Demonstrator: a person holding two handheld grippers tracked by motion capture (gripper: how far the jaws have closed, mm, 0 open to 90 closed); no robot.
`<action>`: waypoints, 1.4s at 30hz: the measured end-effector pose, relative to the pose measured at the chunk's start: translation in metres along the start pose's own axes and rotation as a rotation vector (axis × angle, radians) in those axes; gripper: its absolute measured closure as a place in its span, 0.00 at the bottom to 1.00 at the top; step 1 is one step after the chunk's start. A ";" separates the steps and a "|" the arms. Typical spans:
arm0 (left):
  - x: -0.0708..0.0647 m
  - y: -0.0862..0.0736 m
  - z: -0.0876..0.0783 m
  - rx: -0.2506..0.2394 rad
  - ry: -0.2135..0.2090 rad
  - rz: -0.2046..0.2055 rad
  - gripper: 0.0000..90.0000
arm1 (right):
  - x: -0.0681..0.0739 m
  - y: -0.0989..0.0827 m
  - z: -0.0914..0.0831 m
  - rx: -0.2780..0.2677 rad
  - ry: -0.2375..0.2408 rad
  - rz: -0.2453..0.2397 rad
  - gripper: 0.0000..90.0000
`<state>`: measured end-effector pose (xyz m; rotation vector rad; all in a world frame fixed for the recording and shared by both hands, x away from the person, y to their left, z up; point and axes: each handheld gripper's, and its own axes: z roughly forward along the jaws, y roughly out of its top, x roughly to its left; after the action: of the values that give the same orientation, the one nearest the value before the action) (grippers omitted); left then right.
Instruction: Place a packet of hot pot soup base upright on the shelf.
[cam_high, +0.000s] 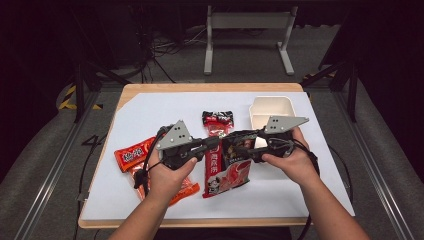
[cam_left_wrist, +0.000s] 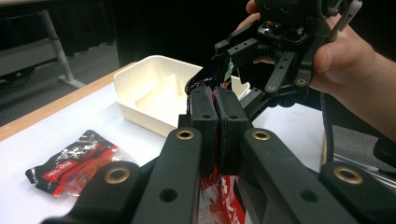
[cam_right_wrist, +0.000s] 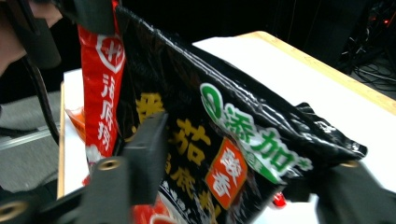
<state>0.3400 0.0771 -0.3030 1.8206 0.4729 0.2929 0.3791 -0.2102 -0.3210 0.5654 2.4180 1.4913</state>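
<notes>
A large red and black sauce packet (cam_high: 227, 170) hangs above the white mat between my two grippers. My left gripper (cam_high: 217, 142) is shut on its upper left edge; in the left gripper view the jaws (cam_left_wrist: 215, 100) meet on the packet (cam_left_wrist: 219, 196), whose red foil hangs below them. My right gripper (cam_high: 239, 145) is at the packet's black top from the right. In the right gripper view its jaws (cam_right_wrist: 247, 149) stand apart on either side of the packet (cam_right_wrist: 224, 140), which spans the gap. The right gripper (cam_left_wrist: 247, 70) also faces me in the left gripper view.
A white divided bin (cam_high: 272, 105) stands at the back right of the mat (cam_high: 150, 107), close behind the right hand. A small red and black packet (cam_high: 218, 121) lies behind the grippers. Orange packets (cam_high: 132, 154) lie under and left of the left hand.
</notes>
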 end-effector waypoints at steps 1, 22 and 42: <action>0.001 0.000 0.000 -0.002 0.001 0.001 0.98 | 0.000 0.000 -0.001 0.008 -0.006 -0.010 0.58; 0.011 -0.003 -0.006 -0.063 -0.025 -0.081 0.91 | -0.001 0.016 -0.012 0.073 -0.011 0.033 0.89; 0.023 -0.014 -0.030 -0.061 0.113 -0.090 0.43 | -0.014 0.048 -0.032 0.050 -0.078 0.042 0.89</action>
<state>0.3451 0.1163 -0.3081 1.7240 0.6171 0.3458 0.3881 -0.2231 -0.2638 0.6754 2.4040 1.4009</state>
